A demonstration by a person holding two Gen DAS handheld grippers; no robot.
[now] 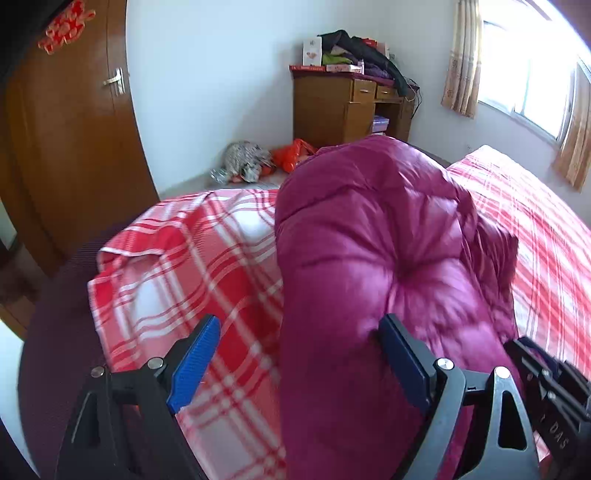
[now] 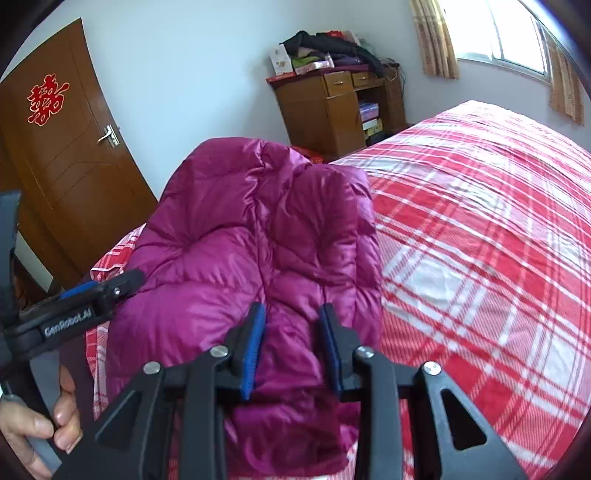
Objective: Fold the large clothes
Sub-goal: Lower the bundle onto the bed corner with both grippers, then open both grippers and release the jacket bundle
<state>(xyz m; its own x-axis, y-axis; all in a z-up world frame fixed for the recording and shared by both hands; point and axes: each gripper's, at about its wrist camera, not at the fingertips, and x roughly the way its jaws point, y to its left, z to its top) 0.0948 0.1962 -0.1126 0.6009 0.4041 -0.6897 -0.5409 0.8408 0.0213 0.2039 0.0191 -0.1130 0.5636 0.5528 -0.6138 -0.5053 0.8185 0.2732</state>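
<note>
While the right gripper pinches a fold of the puffy magenta quilted down jacket between its blue pads, the left gripper stands spread wide, its right-hand pad touching the jacket's side and its left-hand pad over bare sheet, gripping nothing. A hand holds the left gripper's grey handle at the near left edge of the right wrist view. The jacket lies bunched in a tall mound near the bed's left edge, on the red and white plaid bedsheet, whose corner is turned back there. Beyond the bed stand a cluttered brown wooden desk against the far wall, a brown wooden door bearing a red paper ornament, and a curtained window.
</note>
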